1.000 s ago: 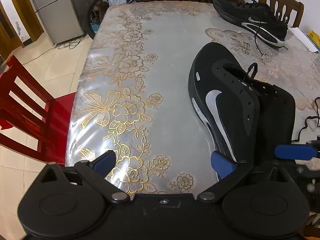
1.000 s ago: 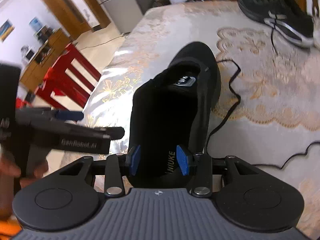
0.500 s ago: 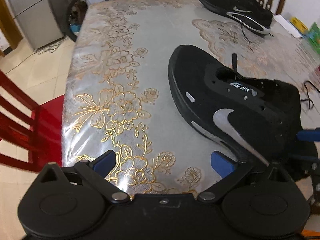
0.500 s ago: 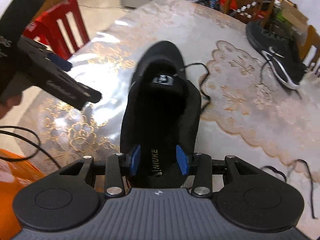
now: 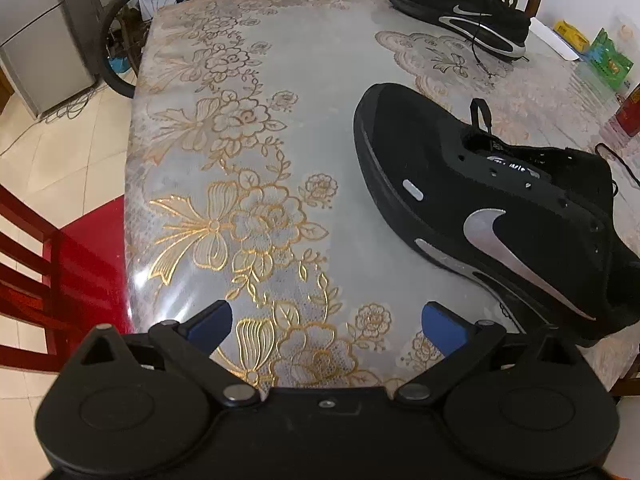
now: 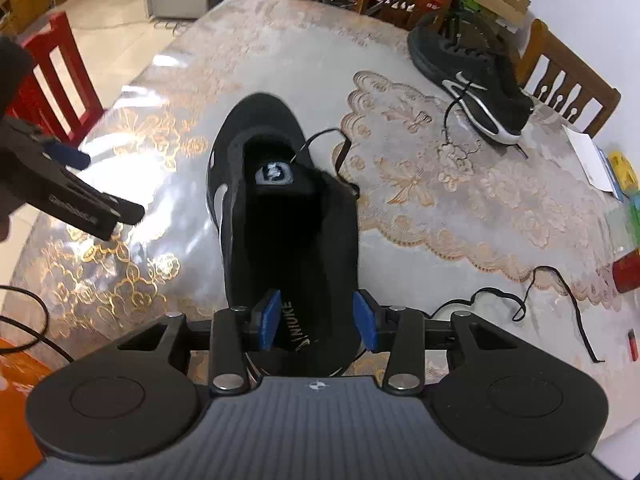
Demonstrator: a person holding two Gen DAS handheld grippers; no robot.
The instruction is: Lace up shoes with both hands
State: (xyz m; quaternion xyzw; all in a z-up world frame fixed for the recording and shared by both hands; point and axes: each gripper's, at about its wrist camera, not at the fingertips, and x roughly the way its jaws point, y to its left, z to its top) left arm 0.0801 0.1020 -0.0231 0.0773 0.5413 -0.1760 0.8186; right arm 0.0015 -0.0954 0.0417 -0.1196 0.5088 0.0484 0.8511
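The right gripper [image 6: 318, 322] clamps the heel of the unlaced black shoe [image 6: 288, 216], insole printed "NIUKE", the left gripper [image 5: 326, 322] gapes empty at nine o'clock, a loose lace [image 6: 560, 304] at three, a second shoe [image 6: 472, 76] at one.

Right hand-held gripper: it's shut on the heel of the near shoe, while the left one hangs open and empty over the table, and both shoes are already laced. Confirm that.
Not quite. Only the far shoe is laced. The near shoe has bare eyelets in the left wrist view, and a loose lace lies on the table. The rest holds: right hand-held gripper grips the heel, left hand-held gripper open and empty.
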